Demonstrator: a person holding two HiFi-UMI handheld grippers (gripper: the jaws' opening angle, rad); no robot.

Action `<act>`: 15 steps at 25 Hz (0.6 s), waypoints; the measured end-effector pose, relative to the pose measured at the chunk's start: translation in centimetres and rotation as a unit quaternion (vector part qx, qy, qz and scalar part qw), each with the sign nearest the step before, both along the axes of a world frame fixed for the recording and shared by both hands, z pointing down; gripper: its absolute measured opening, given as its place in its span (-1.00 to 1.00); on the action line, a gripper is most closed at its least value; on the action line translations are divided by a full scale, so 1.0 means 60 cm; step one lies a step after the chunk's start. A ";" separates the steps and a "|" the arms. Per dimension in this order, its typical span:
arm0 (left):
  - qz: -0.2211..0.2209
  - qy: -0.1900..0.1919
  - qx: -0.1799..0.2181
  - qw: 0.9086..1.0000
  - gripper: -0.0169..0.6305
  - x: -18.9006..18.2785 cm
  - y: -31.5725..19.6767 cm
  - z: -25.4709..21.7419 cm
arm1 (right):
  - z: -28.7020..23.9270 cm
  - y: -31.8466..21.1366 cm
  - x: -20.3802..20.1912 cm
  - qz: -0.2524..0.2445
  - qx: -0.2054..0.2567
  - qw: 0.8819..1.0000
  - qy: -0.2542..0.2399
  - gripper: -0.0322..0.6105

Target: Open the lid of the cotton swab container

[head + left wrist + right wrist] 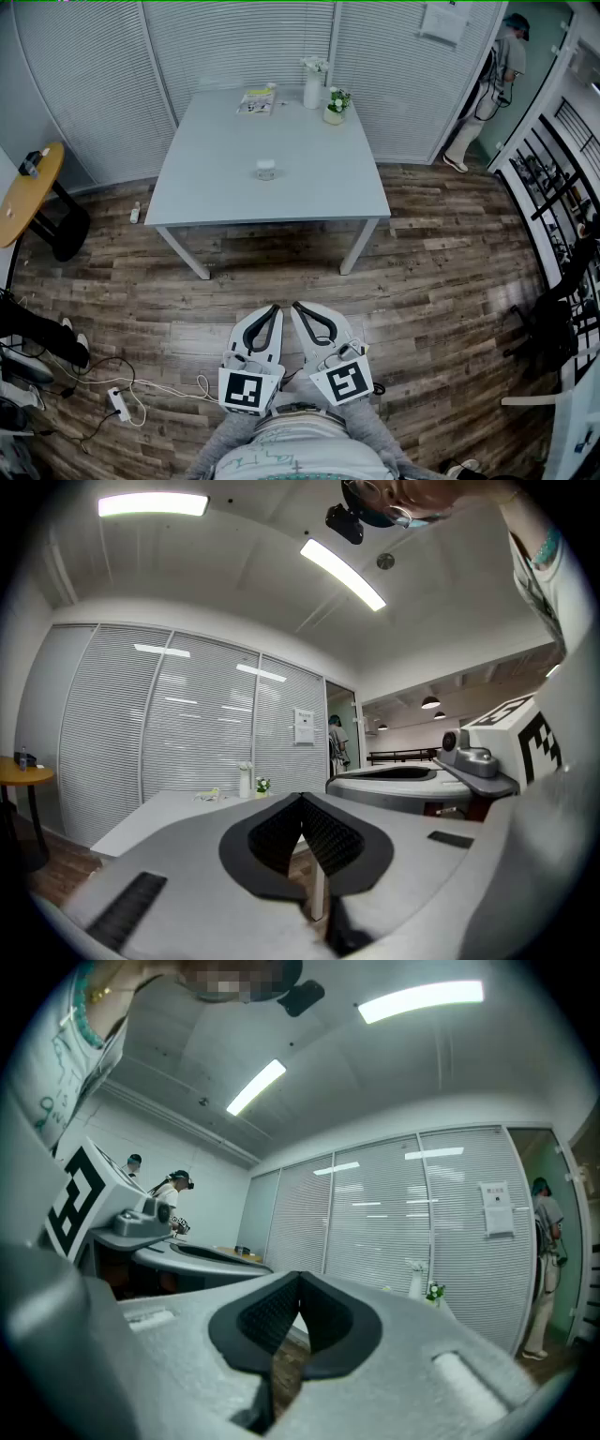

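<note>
The small clear cotton swab container [266, 170] stands near the middle of the pale grey table [216, 192], far ahead of me. Both grippers are held close to my body over the wooden floor, well short of the table. My left gripper [275, 307] is shut, its jaw tips together with nothing between them. My right gripper [297, 307] is shut too and empty, right beside the left one. In the left gripper view the left gripper [302, 799] points level at the table [155, 810]. The right gripper [300, 1277] in its own view also points level.
At the table's far edge stand a white vase [312, 89], a small flower pot [335, 108] and a leaflet [257, 99]. A round wooden side table [26, 192] is at left, cables and a power strip [117, 403] lie on the floor, and a person [487, 84] stands in the doorway at right.
</note>
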State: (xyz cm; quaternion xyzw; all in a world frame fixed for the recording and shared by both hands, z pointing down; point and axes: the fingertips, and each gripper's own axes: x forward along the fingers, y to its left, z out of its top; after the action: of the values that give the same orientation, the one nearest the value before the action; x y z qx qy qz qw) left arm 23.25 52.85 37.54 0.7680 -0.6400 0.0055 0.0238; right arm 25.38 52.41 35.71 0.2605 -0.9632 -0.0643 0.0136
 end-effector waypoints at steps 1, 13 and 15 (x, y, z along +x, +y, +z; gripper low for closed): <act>-0.001 0.003 0.002 1.000 -0.95 0.003 -0.003 -0.003 | 0.002 -0.003 0.004 0.000 0.000 1.000 0.003 -0.89; -0.031 0.021 -0.014 0.999 -0.95 -0.024 -0.030 -0.003 | 0.029 -0.029 -0.016 -0.030 -0.014 0.999 0.015 -0.89; -0.023 0.021 -0.007 1.000 -0.95 -0.032 -0.046 0.005 | 0.035 -0.044 -0.029 -0.031 -0.015 0.999 0.021 -0.89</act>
State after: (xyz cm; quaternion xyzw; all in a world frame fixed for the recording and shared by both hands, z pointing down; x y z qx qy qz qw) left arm 21.33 50.10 37.82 0.7531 -0.6566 -0.0066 0.0421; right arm 23.67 49.79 37.80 0.2290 -0.9712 -0.0552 0.0357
